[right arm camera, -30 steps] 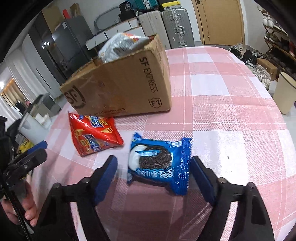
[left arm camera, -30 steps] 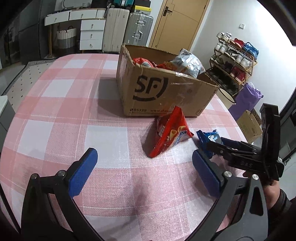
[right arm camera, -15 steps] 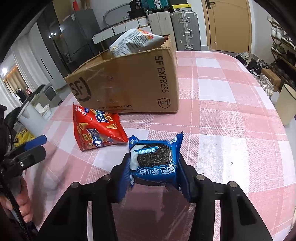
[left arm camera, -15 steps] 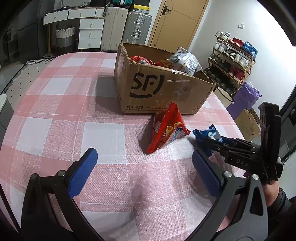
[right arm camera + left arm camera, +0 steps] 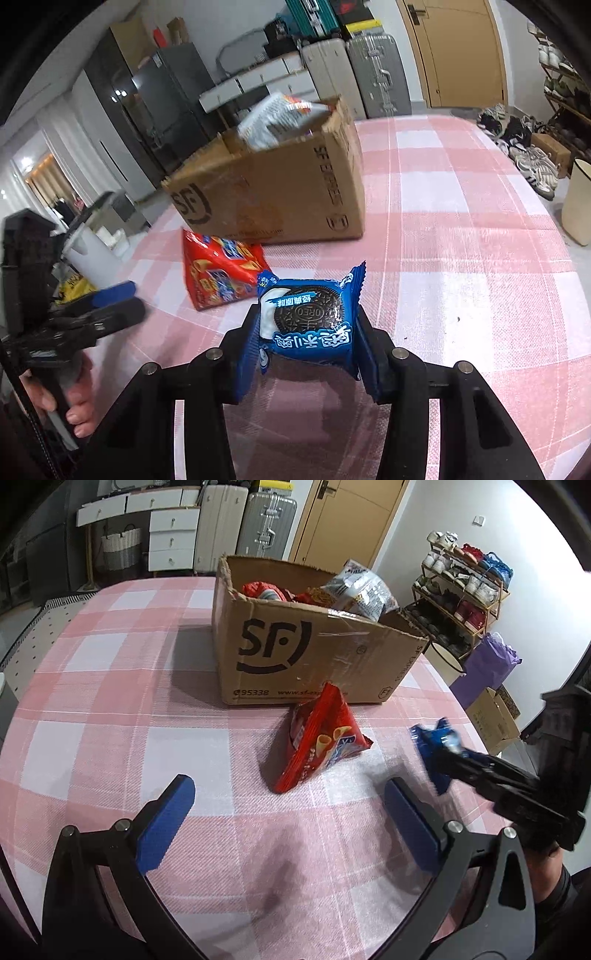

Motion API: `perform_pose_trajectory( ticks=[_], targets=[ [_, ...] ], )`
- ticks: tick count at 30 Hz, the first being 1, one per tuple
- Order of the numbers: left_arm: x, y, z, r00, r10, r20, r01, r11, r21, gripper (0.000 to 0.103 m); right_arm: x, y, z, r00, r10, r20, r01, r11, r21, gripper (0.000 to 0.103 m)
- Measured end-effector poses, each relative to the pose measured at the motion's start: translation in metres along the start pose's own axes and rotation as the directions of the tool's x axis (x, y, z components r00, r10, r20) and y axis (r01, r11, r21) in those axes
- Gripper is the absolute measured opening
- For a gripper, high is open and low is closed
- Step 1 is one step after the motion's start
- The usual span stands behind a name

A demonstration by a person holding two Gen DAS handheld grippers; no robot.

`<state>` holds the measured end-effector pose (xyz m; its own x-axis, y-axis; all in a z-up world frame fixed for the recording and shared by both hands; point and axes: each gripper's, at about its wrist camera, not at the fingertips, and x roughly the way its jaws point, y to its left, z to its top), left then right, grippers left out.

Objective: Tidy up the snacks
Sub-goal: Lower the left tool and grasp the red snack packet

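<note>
Two views differ: right-wrist cam shows the right claw [image 5: 308, 347] clamped on a blue Oreo pack [image 5: 308, 319], held above the table [image 5: 461, 221] near the cardboard box [image 5: 273, 195]. Left-wrist cam shows the left claw [image 5: 284, 819] spread apart, empty, w/ a red snack bag [image 5: 319, 742] just in front of the box, plus snacks inside it.

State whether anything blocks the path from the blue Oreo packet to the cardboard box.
Nothing visible does. The right hand-held gripper holds the Oreo packet above bare tablecloth; the red snack bag lies left of the line to the cardboard box.
</note>
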<state>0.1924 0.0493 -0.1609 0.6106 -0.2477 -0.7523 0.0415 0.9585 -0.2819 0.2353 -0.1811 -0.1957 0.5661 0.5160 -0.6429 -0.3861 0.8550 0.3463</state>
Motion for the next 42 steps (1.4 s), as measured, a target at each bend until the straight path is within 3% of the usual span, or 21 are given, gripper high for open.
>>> perform_pose_trajectory(
  ticks=[4, 14, 22, 25, 27, 33, 42],
  targets=[
    [0.007, -0.004, 0.012, 1.0, -0.022, 0.009, 0.022, 1.0, -0.008, 0.102, -0.017, -0.001, 0.003, 0.998, 0.027, 0.05, -0.027, 1.0, 0.002, 0.047],
    [0.043, -0.02, 0.037, 0.999, -0.027, -0.018, 0.028, 0.999, 0.026, 0.101, -0.024, -0.01, 0.003, 0.998, 0.029, 0.055, -0.03, 0.999, 0.02, 0.047],
    [0.079, -0.017, 0.048, 0.996, -0.06, -0.064, 0.061, 0.998, 0.014, 0.08, -0.023, -0.022, 0.0, 0.998, 0.021, 0.051, -0.023, 0.999, 0.046, 0.047],
    [0.092, -0.015, 0.051, 0.994, -0.077, -0.081, 0.078, 0.997, 0.006, 0.067, -0.023, -0.023, -0.001, 0.999, 0.023, 0.048, -0.026, 0.998, 0.051, 0.047],
    [0.102, -0.013, 0.052, 0.988, -0.121, -0.099, 0.122, 0.992, 0.009, 0.046, -0.021, -0.024, -0.001, 0.999, 0.021, 0.046, -0.024, 0.998, 0.053, 0.047],
    [0.112, -0.01, 0.058, 0.985, -0.146, -0.092, 0.147, 0.989, 0.007, 0.037, -0.022, -0.023, 0.0, 0.999, 0.025, 0.047, -0.027, 0.998, 0.049, 0.047],
    [0.109, -0.018, 0.061, 0.991, -0.093, -0.093, 0.096, 0.995, 0.027, 0.037, -0.034, -0.009, 0.003, 0.998, 0.021, 0.067, -0.023, 0.999, 0.026, 0.047]
  ],
)
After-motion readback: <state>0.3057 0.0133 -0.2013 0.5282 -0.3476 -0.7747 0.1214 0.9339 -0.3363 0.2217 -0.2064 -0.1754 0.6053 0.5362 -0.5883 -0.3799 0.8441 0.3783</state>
